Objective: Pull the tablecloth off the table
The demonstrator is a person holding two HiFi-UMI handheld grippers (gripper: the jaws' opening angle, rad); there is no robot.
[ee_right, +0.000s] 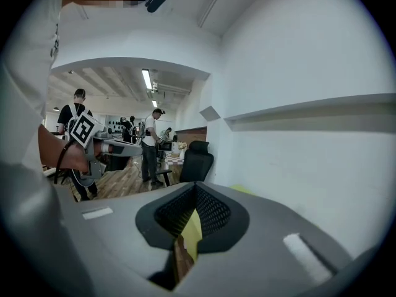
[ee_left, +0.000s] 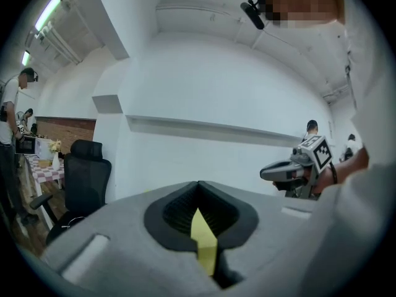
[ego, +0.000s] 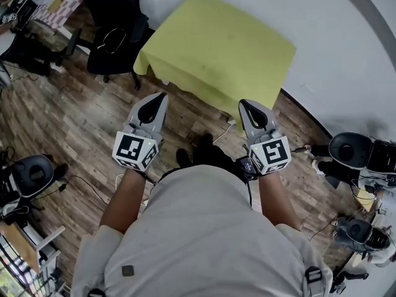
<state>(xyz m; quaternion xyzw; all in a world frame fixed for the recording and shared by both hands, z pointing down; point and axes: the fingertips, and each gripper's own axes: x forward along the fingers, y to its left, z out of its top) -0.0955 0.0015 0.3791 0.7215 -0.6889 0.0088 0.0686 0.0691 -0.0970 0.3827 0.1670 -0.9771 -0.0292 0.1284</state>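
Both the left gripper [ego: 159,99] and the right gripper [ego: 246,107] are closed on nothing, short of the tablecloth [ego: 219,48] draped ahead by the wall [ego: 346,36], so reaching its near hem unopened would likely just shove and bunch the fabric.

Open-plan office or lab workspace is indicated. Black office chairs [ego: 114,45] are placed on a wood-plank floor [ego: 55,122]. Strip lights [ee_right: 147,79] are fitted overhead. Cables [ego: 81,181] are trailed across the floor. Several people [ee_right: 150,147] are seen standing by desks.
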